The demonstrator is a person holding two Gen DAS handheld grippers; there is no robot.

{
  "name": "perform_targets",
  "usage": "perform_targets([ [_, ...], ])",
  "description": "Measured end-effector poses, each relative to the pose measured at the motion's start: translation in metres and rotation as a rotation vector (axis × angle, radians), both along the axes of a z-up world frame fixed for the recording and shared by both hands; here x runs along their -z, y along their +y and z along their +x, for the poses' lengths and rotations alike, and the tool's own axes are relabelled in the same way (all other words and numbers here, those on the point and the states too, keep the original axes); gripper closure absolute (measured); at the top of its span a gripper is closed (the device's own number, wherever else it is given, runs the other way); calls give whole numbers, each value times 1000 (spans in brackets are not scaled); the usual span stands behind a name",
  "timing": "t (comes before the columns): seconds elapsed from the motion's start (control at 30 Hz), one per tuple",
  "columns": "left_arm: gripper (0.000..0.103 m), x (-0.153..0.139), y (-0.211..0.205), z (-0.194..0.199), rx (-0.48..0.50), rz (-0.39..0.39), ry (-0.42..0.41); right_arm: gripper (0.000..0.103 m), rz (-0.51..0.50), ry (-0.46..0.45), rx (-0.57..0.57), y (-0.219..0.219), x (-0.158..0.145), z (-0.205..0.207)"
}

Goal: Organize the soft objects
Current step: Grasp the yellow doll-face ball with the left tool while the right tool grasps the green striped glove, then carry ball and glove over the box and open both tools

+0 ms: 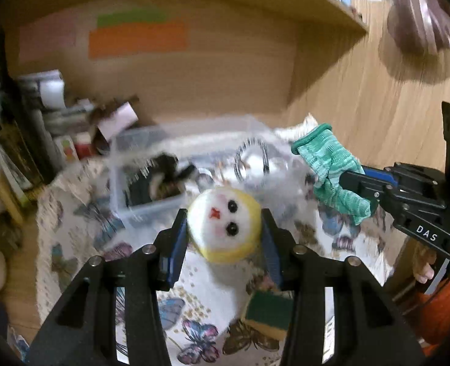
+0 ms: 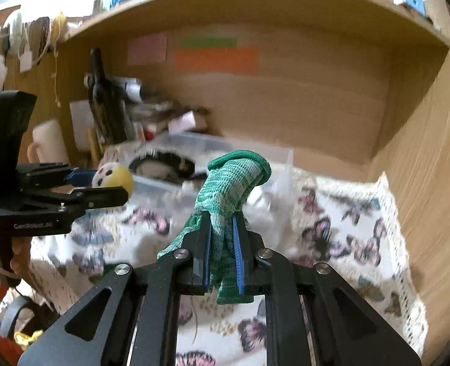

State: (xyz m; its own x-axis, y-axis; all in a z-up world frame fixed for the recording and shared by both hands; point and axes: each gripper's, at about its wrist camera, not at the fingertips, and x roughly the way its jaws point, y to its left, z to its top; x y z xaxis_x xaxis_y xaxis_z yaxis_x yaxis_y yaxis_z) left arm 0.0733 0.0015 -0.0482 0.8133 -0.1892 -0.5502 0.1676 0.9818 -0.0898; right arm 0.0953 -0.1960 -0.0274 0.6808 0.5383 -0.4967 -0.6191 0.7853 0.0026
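Note:
My left gripper [image 1: 224, 219] is shut on a round yellow-and-white plush toy [image 1: 224, 226] with a small face, held above the butterfly tablecloth [image 1: 200, 277]. The toy also shows in the right wrist view [image 2: 113, 177]. My right gripper [image 2: 222, 228] is shut on a green knitted glove [image 2: 231, 189], held up over the cloth; the glove also shows in the left wrist view [image 1: 332, 174]. A clear plastic bin [image 1: 151, 177] stands just beyond both grippers, with dark items inside.
A green-and-yellow sponge [image 1: 267, 311] lies on the cloth under my left gripper. Clutter of boxes and papers [image 1: 57, 122] fills the back left corner. A wooden shelf [image 2: 255, 3] hangs overhead, and wooden walls [image 2: 423, 152] close the right side.

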Motion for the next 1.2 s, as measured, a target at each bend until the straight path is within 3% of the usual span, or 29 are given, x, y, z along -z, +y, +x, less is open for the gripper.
perform_targets([
  [0.3,58,-27,16,18,-81,3,-74,92,52,-69,9,17,-27,24],
  [0.53,58,-24,21,44,-85,0,-39,92,54,-71,6,41,-32,46],
  [0.9,58,9,25,90,-109,32,87,92,-48,42,-44,82,0,82],
  [1.2,58,27,26,103,-110,52,135,92,-126,117,-51,98,32,100],
])
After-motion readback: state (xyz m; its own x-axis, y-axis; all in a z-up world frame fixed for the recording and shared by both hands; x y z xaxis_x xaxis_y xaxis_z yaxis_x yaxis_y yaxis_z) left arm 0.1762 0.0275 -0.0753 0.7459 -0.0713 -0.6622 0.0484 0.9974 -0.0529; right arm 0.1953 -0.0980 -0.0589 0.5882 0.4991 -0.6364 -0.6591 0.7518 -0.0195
